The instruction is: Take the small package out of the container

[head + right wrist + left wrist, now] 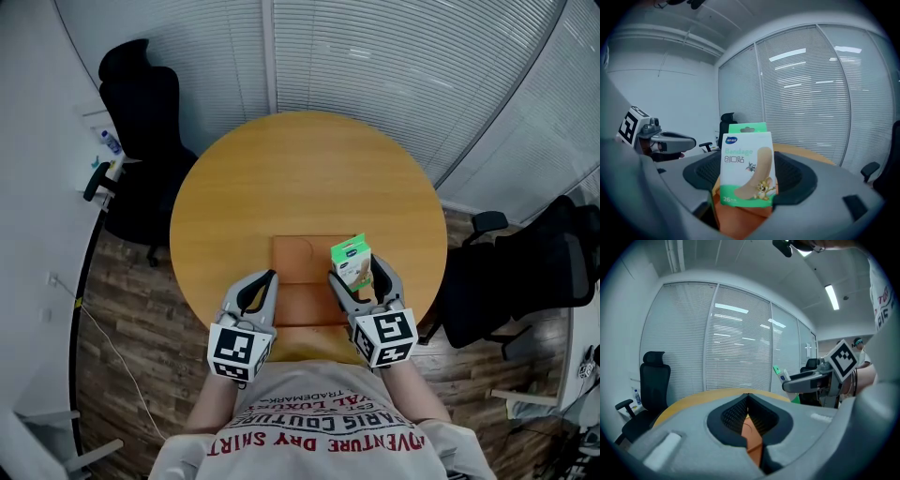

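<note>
Extracting step nearly done, I judge; next move needs a bare set-down spot.
- Worktop [309, 178]: round, smooth pale wood.
- Container [302, 264]: flat, rectangular, matte orange-brown, lower centre.
- Left gripper [268, 277]: jaws together, empty.
- Right gripper [360, 278]: clamped on small package [351, 260], a glossy green-white card box at the container's right edge.

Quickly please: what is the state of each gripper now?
Left gripper: closed, holding nothing.
Right gripper: closed on the small bandage package.
</note>
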Tool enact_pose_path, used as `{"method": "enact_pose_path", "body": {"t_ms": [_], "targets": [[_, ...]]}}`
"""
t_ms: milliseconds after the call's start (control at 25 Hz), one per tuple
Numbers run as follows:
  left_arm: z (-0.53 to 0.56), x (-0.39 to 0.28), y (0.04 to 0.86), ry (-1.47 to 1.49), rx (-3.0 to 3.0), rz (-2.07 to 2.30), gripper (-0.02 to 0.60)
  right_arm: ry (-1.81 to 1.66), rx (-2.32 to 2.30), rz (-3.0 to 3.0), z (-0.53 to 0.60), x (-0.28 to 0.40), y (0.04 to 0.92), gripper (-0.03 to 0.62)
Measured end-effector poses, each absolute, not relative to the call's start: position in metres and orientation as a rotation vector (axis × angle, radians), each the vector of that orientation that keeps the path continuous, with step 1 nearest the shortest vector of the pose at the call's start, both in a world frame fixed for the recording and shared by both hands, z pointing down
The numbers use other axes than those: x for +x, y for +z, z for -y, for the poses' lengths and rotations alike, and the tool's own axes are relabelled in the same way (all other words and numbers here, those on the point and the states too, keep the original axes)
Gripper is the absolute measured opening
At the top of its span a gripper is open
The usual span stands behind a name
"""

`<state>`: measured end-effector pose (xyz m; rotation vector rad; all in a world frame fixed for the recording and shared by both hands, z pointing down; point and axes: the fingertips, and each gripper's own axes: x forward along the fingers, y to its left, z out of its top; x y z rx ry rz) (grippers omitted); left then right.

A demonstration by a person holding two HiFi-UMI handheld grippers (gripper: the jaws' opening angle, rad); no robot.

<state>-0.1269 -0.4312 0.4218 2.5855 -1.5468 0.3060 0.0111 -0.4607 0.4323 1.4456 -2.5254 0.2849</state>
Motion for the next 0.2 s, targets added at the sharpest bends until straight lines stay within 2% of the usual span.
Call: {"method": "enact_pose_path", "body": {"t_ms": [200], "targets": [[0.4327,-0.1308,0.4221,0.304,2.583,1.539,0.012,0.294,1.447,2.507,0.4607,0.0098,0.4357,0.356]]}}
